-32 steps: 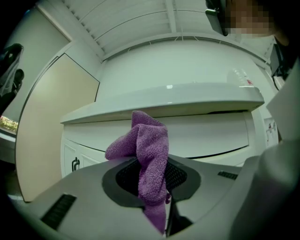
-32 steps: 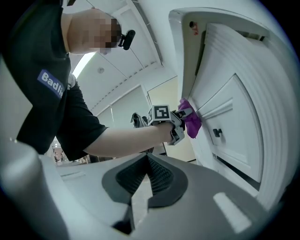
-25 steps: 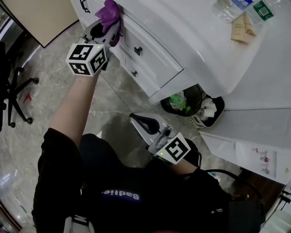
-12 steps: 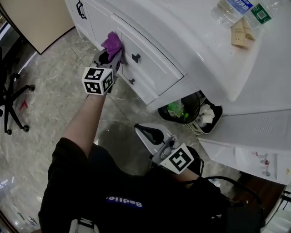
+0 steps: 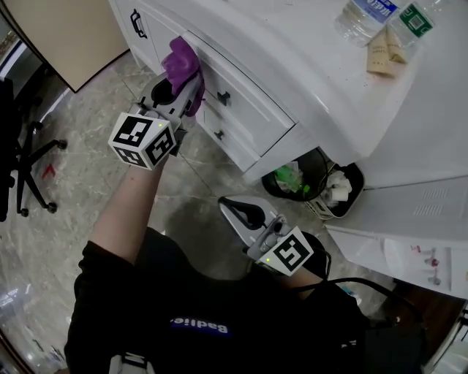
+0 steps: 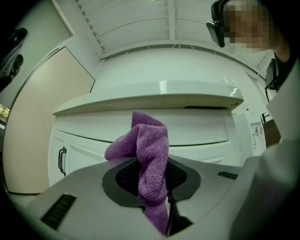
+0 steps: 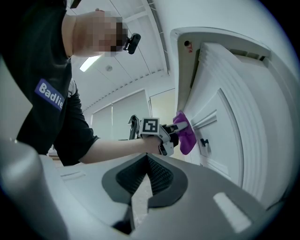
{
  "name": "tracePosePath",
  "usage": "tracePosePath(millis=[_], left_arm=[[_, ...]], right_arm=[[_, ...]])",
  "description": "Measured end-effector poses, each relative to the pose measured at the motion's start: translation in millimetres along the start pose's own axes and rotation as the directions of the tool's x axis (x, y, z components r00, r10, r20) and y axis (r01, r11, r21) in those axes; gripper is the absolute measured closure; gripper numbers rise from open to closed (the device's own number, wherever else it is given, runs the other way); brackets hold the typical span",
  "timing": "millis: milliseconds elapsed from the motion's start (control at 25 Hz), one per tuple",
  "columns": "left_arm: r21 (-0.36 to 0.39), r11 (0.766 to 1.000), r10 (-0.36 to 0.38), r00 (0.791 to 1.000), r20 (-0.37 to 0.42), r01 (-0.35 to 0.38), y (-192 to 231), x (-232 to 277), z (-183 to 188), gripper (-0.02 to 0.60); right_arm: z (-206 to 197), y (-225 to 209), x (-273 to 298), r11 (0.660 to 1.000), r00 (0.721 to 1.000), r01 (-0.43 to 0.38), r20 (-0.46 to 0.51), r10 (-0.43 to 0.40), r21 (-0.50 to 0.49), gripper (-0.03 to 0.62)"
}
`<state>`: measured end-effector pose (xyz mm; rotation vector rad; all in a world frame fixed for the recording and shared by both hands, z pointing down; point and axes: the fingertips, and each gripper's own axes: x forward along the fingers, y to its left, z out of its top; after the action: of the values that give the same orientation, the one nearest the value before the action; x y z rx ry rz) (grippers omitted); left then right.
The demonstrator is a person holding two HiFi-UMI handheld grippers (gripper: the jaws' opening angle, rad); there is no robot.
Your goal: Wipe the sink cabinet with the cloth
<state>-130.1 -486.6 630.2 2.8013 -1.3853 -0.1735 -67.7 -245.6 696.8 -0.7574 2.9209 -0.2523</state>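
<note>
A purple cloth [image 5: 181, 64] is bunched against the top left of a white drawer front on the sink cabinet [image 5: 248, 109]. My left gripper [image 5: 175, 86] is shut on the cloth and presses it to the drawer. In the left gripper view the cloth [image 6: 149, 150] hangs out between the jaws in front of the cabinet [image 6: 197, 131]. My right gripper [image 5: 232, 208] is held low over the floor, away from the cabinet, shut with nothing in it. The right gripper view looks past its closed jaws [image 7: 146, 161] at the left gripper [image 7: 168, 136] and the cloth [image 7: 185, 134].
Two black knobs [image 5: 224, 96] sit on the drawer fronts just right of the cloth. A black bin [image 5: 311, 175] with green and white rubbish stands under the counter edge. Bottles [image 5: 365, 14] lie on the countertop. An office chair [image 5: 18, 157] stands on the marble floor at left.
The left gripper slid the cloth down the drawer front toward the knob, then back up a little. The right gripper has stayed in about the same place.
</note>
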Motion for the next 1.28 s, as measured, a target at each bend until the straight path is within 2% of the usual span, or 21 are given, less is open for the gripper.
tracePosePath(millis=[120,280,360,480,720,960,1040,1120,1280], left_arm=[[0.039,0.999,-0.021,0.999,0.038,0.019,-7.7,11.5,27.0,0.497],[0.063,0.998,-0.022,0.999,0.027,0.020,-11.1,23.4,14.6,0.497],[0.051,0.999,0.002,1.000,0.006,-0.002,-5.4,23.8,-2.1,0.497],[0.021,0.999,0.030,0.997,-0.066,-0.029,2.4,24.4,-40.4,0.497],[-0.051,0.999,-0.001,0.988,-0.152,-0.006,-5.7,25.4,-105.3,0.497],[-0.100,0.995,-0.028,0.967,-0.253,0.003,-12.9,13.9,-148.7,0.497],[-0.108,0.994,-0.026,0.966,-0.258,-0.002,-13.1,6.3,-146.5,0.497],[-0.117,0.993,-0.023,0.973,-0.231,-0.004,-14.9,-4.1,-131.3,0.497],[-0.112,0.994,-0.029,0.995,-0.100,0.018,-27.8,-25.7,-67.9,0.497]], right_arm=[[-0.7,1.1,2.0,1.000,1.000,-0.005,0.002,0.005,0.004,0.599],[-4.2,4.3,1.8,1.000,1.000,-0.018,-0.006,0.018,0.002,0.599],[-4.8,3.8,1.3,1.000,1.000,-0.016,-0.005,0.016,0.003,0.599],[-6.8,5.6,-0.3,1.000,1.000,-0.013,-0.009,0.013,0.008,0.599],[-9.3,6.2,-0.1,1.000,1.000,-0.019,-0.018,0.019,0.004,0.599],[-11.1,8.6,1.7,1.000,1.000,-0.024,-0.017,0.024,0.008,0.599],[-13.3,7.4,3.2,1.000,0.999,-0.024,-0.027,0.024,0.009,0.599],[-11.6,6.3,4.8,1.000,0.999,-0.025,-0.020,0.025,0.008,0.599],[-5.4,7.6,3.9,1.000,1.000,-0.027,0.000,0.027,0.012,0.599]])
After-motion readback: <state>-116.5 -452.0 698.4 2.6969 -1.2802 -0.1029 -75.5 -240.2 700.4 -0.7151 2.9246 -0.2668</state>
